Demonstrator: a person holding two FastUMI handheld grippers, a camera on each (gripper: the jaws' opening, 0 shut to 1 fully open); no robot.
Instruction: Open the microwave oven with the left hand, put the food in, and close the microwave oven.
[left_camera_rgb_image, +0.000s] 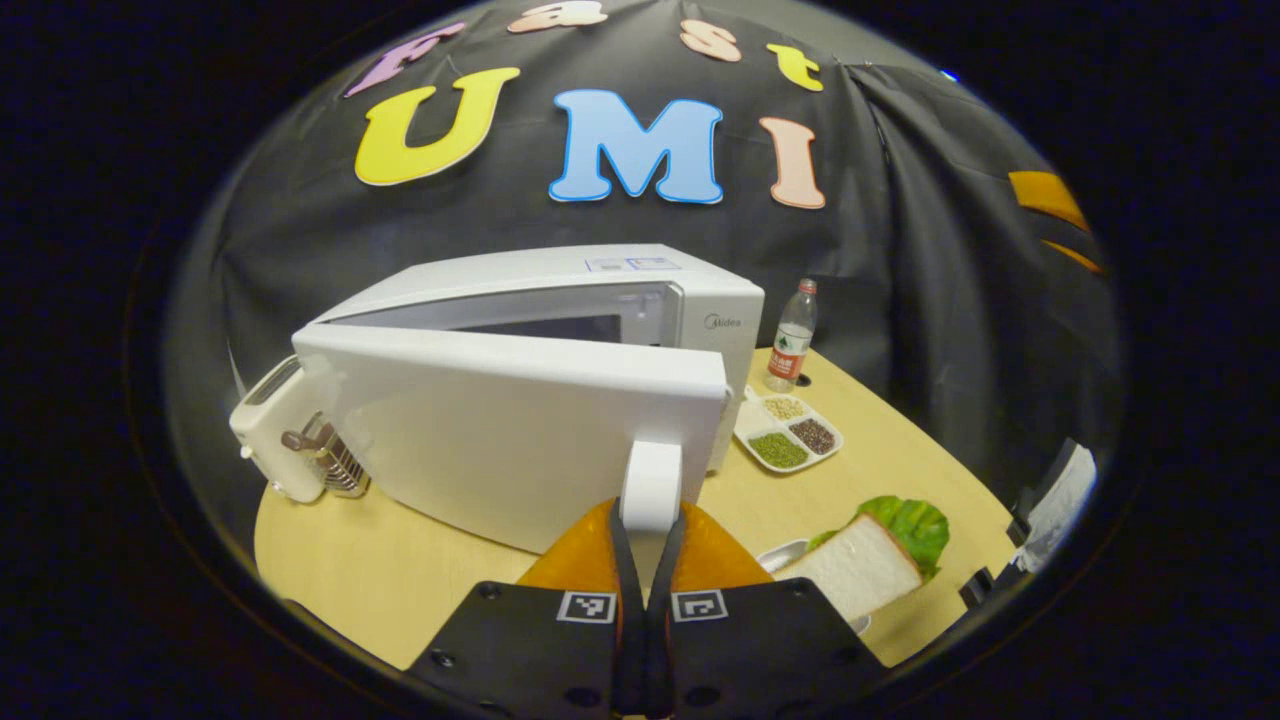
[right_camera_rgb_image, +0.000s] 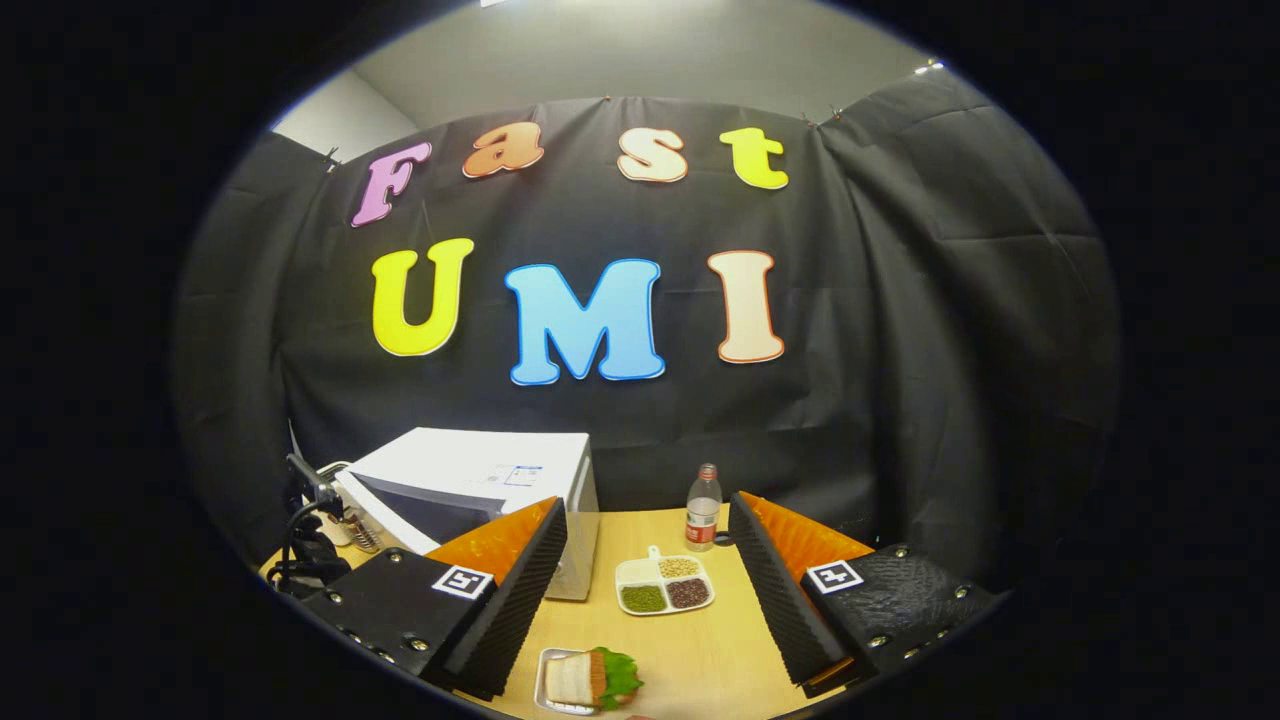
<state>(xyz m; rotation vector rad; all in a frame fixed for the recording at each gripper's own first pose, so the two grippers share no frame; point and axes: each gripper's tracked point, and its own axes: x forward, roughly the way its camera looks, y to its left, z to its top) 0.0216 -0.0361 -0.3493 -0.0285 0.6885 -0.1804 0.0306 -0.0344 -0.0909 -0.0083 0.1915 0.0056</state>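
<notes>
1. Left gripper (left_camera_rgb_image: 648, 545): fingers pressed together on the handle (left_camera_rgb_image: 651, 487), a white upright bar at the free edge of the door (left_camera_rgb_image: 500, 430). Handle's long axis runs vertical, in line with the slot between the fingers.

2. Door: partly swung out from the microwave (left_camera_rgb_image: 640, 300). Hinge side lies at the far left of the left gripper view; free edge with the handle is nearest the gripper. A dark gap into the cavity shows above the door's top edge.

3. Right gripper (right_camera_rgb_image: 648, 590): fingers wide apart, holding nothing, raised above the table (right_camera_rgb_image: 700, 640).

4. Food: a sandwich (right_camera_rgb_image: 585, 678) of bread and lettuce on a small tray (right_camera_rgb_image: 545, 690), lying on the table directly below and between the right gripper's fingers. In the left gripper view it sits to the right of the door, just beside it.

5. Governing relation: the sandwich is nearer the right gripper; the cavity lies to that gripper's left, behind the door. Judged: the door needs more swing toward the hinge side before the sandwich has a clear path in.

6. Other items: bottle (right_camera_rgb_image: 703, 520) and divided dish (right_camera_rgb_image: 665, 585) of grains, right of the microwave, apart from the sandwich.
</notes>
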